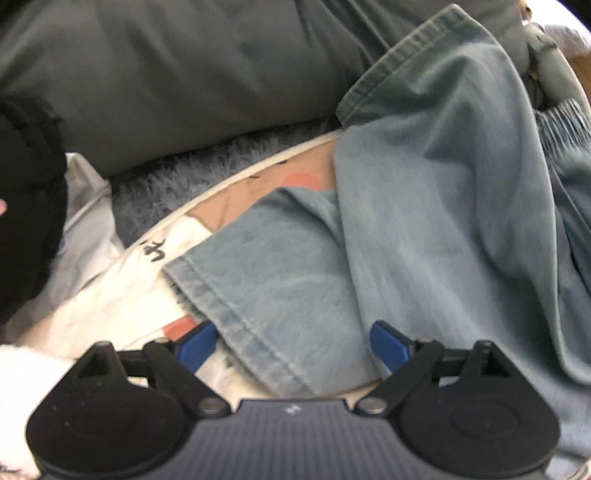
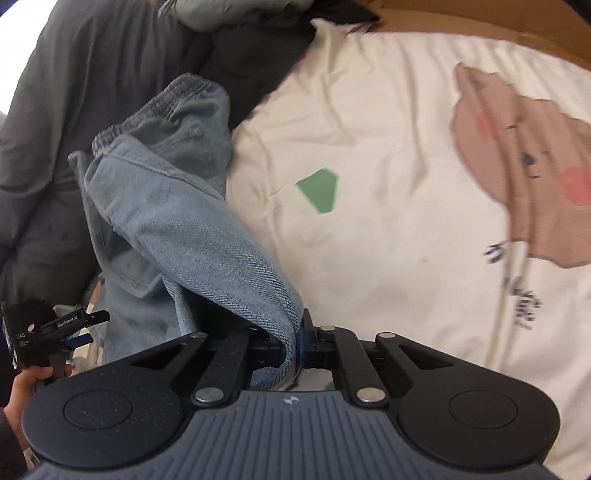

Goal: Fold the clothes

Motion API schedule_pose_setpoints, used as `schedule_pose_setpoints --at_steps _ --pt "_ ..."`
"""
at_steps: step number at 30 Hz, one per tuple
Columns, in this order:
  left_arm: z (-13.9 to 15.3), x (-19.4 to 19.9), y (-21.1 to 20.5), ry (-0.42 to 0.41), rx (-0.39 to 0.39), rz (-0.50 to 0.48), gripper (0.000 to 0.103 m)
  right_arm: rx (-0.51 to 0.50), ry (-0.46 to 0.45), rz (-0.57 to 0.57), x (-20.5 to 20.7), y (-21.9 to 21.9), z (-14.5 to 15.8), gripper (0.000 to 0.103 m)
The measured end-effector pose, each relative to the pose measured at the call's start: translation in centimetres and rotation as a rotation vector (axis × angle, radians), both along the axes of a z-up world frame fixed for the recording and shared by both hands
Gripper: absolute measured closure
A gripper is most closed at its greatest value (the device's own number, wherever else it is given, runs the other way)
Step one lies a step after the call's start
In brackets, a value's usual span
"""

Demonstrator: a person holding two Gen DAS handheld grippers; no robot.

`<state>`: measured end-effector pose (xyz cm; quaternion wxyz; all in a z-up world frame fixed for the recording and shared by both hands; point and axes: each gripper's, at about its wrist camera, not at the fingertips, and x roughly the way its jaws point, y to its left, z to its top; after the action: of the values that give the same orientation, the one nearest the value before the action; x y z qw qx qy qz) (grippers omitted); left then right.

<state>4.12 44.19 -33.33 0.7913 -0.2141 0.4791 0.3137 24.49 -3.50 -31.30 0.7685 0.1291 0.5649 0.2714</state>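
Note:
Light blue denim trousers (image 1: 424, 229) lie rumpled across the bed, one hemmed leg end (image 1: 236, 314) reaching between my left gripper's blue fingertips. My left gripper (image 1: 295, 341) is open, its jaws wide apart over that hem. In the right wrist view the same trousers (image 2: 173, 206) hang lifted, with the ribbed waistband (image 2: 162, 107) at the top. My right gripper (image 2: 291, 343) is shut on a fold of the denim. The other gripper (image 2: 55, 328) shows at the far left, held by a hand (image 2: 26, 380).
A cream bedsheet (image 2: 369, 155) printed with a brown cartoon animal (image 2: 532, 177) and a green patch (image 2: 319, 190) covers the bed. A grey duvet (image 1: 166, 81) lies behind, with a fluffy blue blanket (image 1: 177, 188) and dark clothes (image 2: 255, 62) nearby. A cardboard box (image 2: 480, 18) stands beyond.

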Motion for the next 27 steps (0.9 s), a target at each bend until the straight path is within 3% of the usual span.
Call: schedule_pose_setpoints --at_steps 4,6,7,8,9,10,16,23,27 --pt "-0.5 0.1 0.4 -0.024 -0.043 0.029 0.021 -0.004 -0.008 -0.035 -0.1 -1.5 0.7 0.099" --pt "-0.5 -0.1 0.4 -0.014 -0.048 0.040 0.044 -0.004 -0.012 -0.051 -0.1 -2.2 1.0 0.099" --pt "-0.4 -0.2 0.4 -0.019 -0.051 0.036 0.050 -0.002 -0.014 -0.055 -0.1 -2.3 1.1 0.099" --pt "-0.3 -0.3 0.4 -0.032 -0.055 0.029 0.068 0.001 -0.017 -0.060 -0.1 -2.5 1.2 0.099" --pt "-0.1 -0.4 0.4 -0.038 -0.063 0.022 0.096 0.003 -0.019 -0.064 -0.1 -2.7 1.3 0.099" --pt "0.2 -0.3 0.4 -0.039 -0.069 0.022 0.101 0.006 -0.022 -0.069 0.0 -2.9 1.4 0.099" --pt "4.6 0.0 -2.9 -0.146 -0.143 -0.087 0.102 0.001 -0.031 -0.099 -0.1 -4.5 2.1 0.099" --pt "7.9 0.8 -10.0 -0.153 -0.290 -0.314 0.102 -0.046 -0.060 -0.155 0.3 -8.7 2.9 0.099" --pt "9.7 1.5 -14.0 -0.173 -0.326 -0.428 0.102 -0.071 -0.058 -0.184 0.3 -11.6 2.7 0.099"
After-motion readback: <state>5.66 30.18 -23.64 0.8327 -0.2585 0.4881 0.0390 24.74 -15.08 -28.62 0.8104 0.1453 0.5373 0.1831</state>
